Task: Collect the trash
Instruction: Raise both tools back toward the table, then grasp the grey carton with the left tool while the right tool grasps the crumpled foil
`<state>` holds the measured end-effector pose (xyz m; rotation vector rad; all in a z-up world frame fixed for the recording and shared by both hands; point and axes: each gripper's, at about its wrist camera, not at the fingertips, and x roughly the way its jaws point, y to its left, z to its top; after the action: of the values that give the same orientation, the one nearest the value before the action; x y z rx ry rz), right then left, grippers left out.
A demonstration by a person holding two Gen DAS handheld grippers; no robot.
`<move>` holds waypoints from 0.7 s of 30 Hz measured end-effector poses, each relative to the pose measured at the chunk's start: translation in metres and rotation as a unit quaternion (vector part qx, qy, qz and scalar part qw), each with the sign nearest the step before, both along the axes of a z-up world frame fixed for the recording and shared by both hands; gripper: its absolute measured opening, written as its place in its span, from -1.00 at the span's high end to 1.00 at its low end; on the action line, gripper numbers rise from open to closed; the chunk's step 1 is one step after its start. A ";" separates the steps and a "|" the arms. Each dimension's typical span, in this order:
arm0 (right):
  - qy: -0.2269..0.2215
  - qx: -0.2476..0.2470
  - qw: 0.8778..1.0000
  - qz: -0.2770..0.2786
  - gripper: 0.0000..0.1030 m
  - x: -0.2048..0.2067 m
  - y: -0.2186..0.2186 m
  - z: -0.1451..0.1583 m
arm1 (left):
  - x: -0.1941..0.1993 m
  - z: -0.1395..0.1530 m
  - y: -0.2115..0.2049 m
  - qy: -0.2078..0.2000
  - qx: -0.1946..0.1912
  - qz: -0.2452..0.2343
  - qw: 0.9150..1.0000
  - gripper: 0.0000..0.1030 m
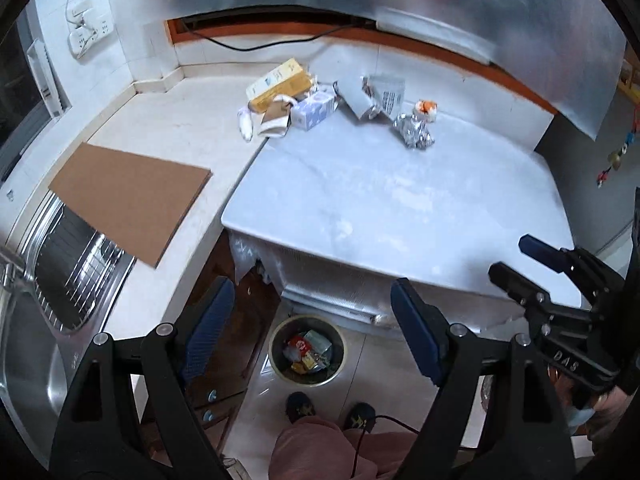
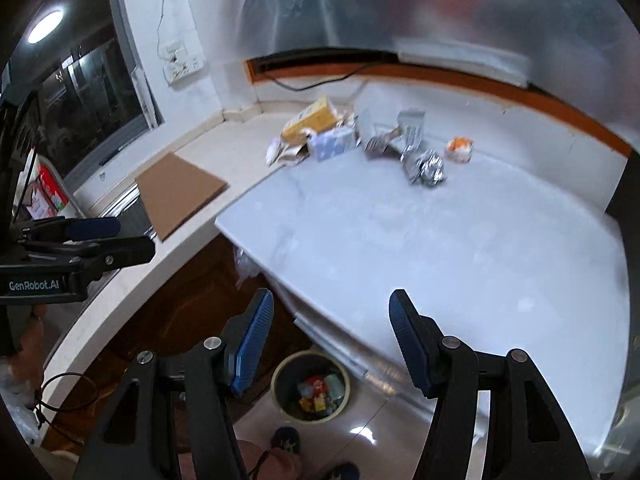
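Observation:
A round trash bin [image 1: 307, 354] [image 2: 311, 386] with wrappers inside stands on the floor below the counter edge. Trash lies at the back of the white counter: a yellow carton [image 1: 280, 82] [image 2: 310, 122], a blue tissue box [image 1: 314, 110] [image 2: 333, 144], torn cardboard [image 1: 274, 120], a crumpled foil wrapper [image 1: 416, 132] [image 2: 426, 168], grey packaging [image 1: 380, 94] and an orange-and-white wrapper [image 1: 426, 110] [image 2: 460, 148]. My left gripper [image 1: 312, 320] hangs open above the bin with nothing between its fingers. My right gripper [image 2: 332, 340] is open and empty too, high over the counter edge; it also shows at the right [image 1: 520, 256].
A brown cardboard sheet [image 1: 132, 196] [image 2: 180, 192] lies on the left counter beside a steel sink [image 1: 32, 320] with a wire rack. A person's feet [image 1: 332, 412] stand on the tiled floor by the bin. A wall socket and cable sit at the back left.

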<state>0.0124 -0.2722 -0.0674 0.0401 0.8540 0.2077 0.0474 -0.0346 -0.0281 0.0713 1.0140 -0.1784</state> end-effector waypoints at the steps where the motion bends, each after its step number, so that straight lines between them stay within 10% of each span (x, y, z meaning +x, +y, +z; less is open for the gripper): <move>1: -0.004 -0.006 1.000 -0.004 -0.19 0.007 -0.003 0.006 | 0.006 0.004 -0.001 0.000 0.000 0.001 1.000 -0.52; 12: -0.015 -0.048 0.998 -0.045 -0.19 0.119 -0.026 0.020 | 0.112 0.014 -0.024 0.007 -0.047 -0.028 0.998 -0.52; 21: 0.031 -0.056 0.995 -0.082 -0.19 0.233 -0.037 -0.033 | 0.242 -0.035 -0.052 0.051 -0.097 -0.022 0.994 -0.52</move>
<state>0.2453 -0.3095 -0.1005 0.0119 0.9180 0.0051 0.2891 -0.0865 -0.0634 -0.0933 1.0932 -0.3223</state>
